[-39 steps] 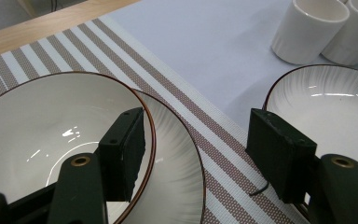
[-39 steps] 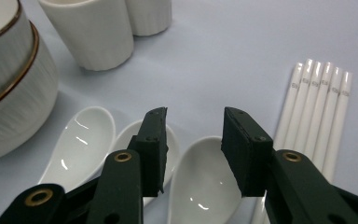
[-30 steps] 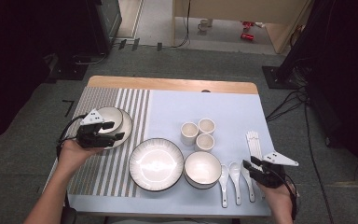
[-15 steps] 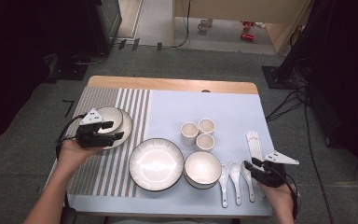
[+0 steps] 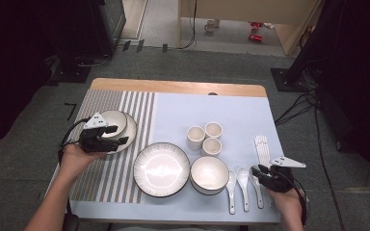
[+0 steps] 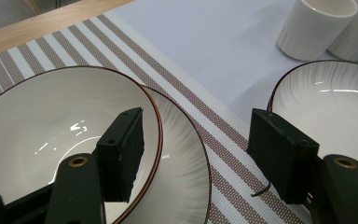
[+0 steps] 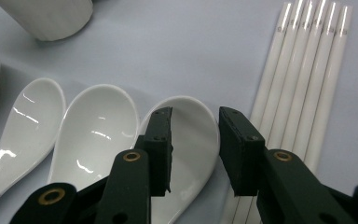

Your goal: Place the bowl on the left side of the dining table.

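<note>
Right claw over rightmost spoon, jaws just closing, not yet gripping. Left claw released, straddling plate rim left of the spoon. Pale-blue mat, wooden table edge beyond; grey carpet, cables farther.

No text, label, brand, number or sign can be read in any view. The chopsticks carry a small dark mark near their upper ends in the right gripper view, but it is too small to make out.
</note>
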A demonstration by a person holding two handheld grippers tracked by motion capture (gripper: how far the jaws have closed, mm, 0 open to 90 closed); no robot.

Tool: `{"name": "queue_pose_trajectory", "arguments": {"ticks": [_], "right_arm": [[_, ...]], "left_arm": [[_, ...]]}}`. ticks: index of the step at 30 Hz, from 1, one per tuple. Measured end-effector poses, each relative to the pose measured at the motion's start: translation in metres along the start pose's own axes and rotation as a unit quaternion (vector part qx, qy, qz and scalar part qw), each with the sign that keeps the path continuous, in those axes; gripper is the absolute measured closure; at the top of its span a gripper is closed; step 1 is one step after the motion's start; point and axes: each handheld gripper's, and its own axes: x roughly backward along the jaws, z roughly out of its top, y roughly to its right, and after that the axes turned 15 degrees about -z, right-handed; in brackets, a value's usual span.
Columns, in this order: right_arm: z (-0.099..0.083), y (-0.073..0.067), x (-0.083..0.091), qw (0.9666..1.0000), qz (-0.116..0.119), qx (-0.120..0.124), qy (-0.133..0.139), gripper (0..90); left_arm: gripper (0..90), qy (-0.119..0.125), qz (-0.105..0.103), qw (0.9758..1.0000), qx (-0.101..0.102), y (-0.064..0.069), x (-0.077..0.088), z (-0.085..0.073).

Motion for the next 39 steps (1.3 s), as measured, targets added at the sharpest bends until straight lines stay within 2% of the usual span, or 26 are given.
{"name": "queue_pose_trajectory", "arguments": {"ticks": [3, 5, 12, 17, 21, 31, 39], "right_arm": [[0.000, 0.000, -0.002, 0.9999, -0.001, 0.007, -0.007, 65.6], [0.000, 0.001, -0.002, 1.0000, -0.001, 0.003, -0.007, 66.0], [0.001, 0.000, -0.001, 0.9999, -0.007, -0.002, -0.010, 73.9], [0.004, 0.000, 0.002, 0.9999, -0.012, 0.002, -0.003, 81.0], [0.006, 0.000, 0.004, 0.9999, -0.006, -0.008, 0.005, 85.7], [0.009, -0.001, 0.005, 0.9999, -0.005, -0.010, 0.012, 87.3], [0.015, -0.005, 0.003, 0.9998, -0.011, 0.010, 0.009, 87.3]], "left_arm": [[36.3, -0.001, 0.000, 1.0000, 0.001, 0.000, 0.000, 0.000], [36.3, -0.001, 0.001, 1.0000, 0.000, 0.000, 0.000, 0.000], [36.4, -0.002, 0.002, 1.0000, 0.001, 0.000, 0.001, 0.000], [36.3, -0.003, 0.004, 1.0000, 0.000, 0.000, 0.001, -0.001], [36.3, -0.003, 0.004, 1.0000, 0.000, 0.000, 0.001, -0.001], [36.4, -0.004, 0.004, 1.0000, 0.000, 0.001, 0.001, -0.002], [36.3, -0.008, 0.003, 1.0000, 0.000, 0.003, 0.001, -0.002]]}}
